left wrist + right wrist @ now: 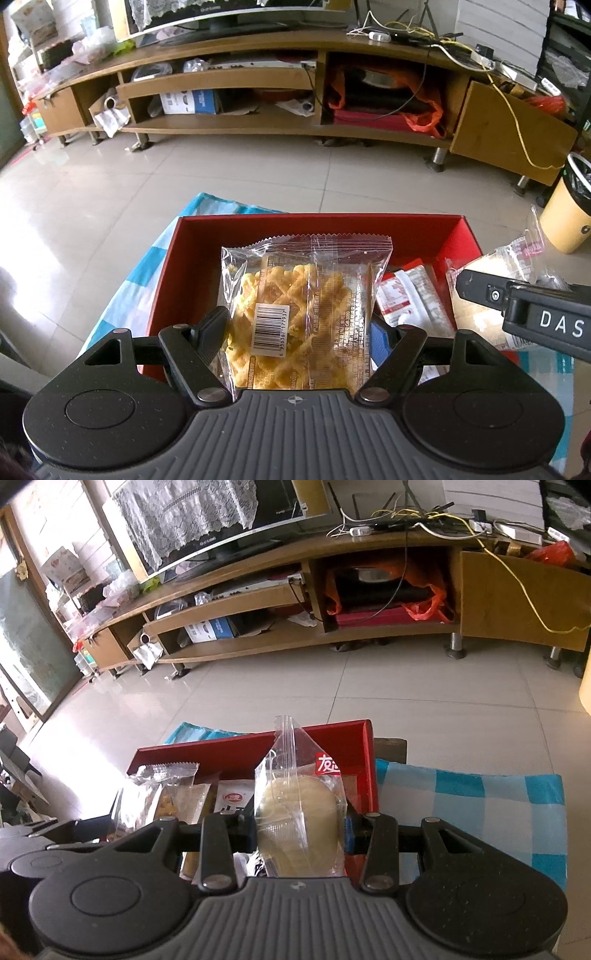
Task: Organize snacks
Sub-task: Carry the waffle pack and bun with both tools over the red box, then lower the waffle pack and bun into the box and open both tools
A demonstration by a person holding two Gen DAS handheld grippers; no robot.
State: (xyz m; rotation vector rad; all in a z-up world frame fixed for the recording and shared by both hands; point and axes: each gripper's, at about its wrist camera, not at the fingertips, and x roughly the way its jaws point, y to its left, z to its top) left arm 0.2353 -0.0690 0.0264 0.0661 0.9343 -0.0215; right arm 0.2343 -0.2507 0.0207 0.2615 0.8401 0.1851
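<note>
Grippers over box (280, 221), lower centre of frame.
We clamp chips (299, 306) left (299, 332), bun (299, 823) right (299, 830); squeezing may crush them.

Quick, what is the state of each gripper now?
Left gripper: closed on the packet of yellow lattice crackers.
Right gripper: closed on the clear-wrapped pale bun.

Blue-and-white checked cloth (472, 805) spread on the tabletop. Pale tiled floor (258, 170) beyond. Long wooden TV stand (236, 125) along the far wall, shelves cluttered; orange plastic bag (424, 114) in the middle compartment. Tangled cables (417, 35) on top, one yellow cable (517, 122) hanging down the front. Lace-draped TV (207, 520) at left. Yellow bin (567, 214) far right.
</note>
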